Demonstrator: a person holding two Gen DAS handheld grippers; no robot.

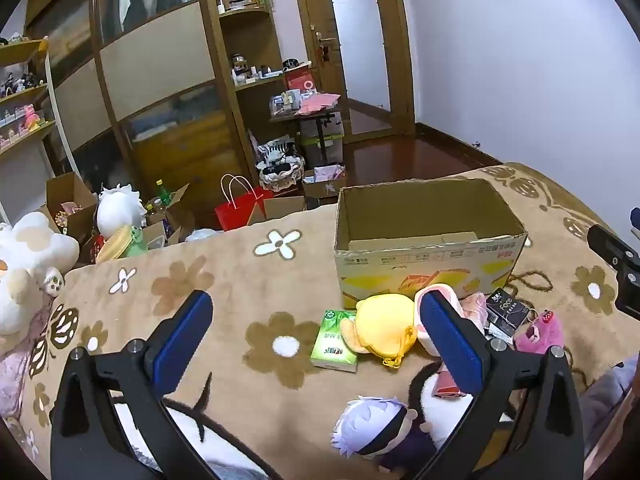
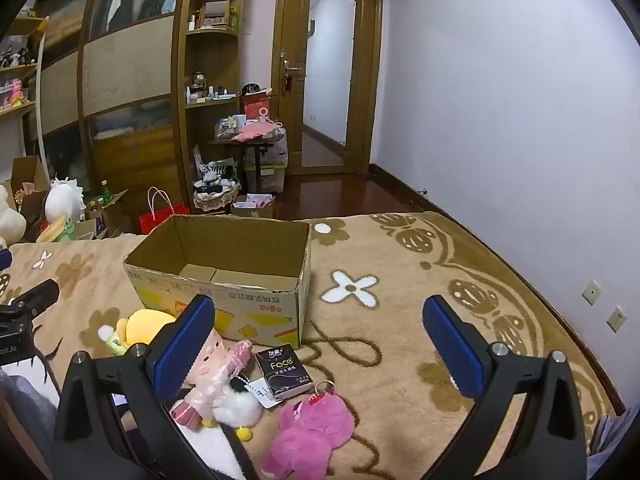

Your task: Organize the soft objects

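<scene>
Open cardboard box [image 2: 224,280] unobstructed above; toys [image 2: 308,432] crowd its front

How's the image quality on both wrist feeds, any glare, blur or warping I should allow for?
Left wrist view: sharp, evenly lit, strong fisheye bend on the cardboard box and wardrobe, black corners. Right wrist view: also sharp; the white wall is bright and slightly washed out, the door's pale panel bright too, and the pink plush is crisp with a soft shadow.
</scene>
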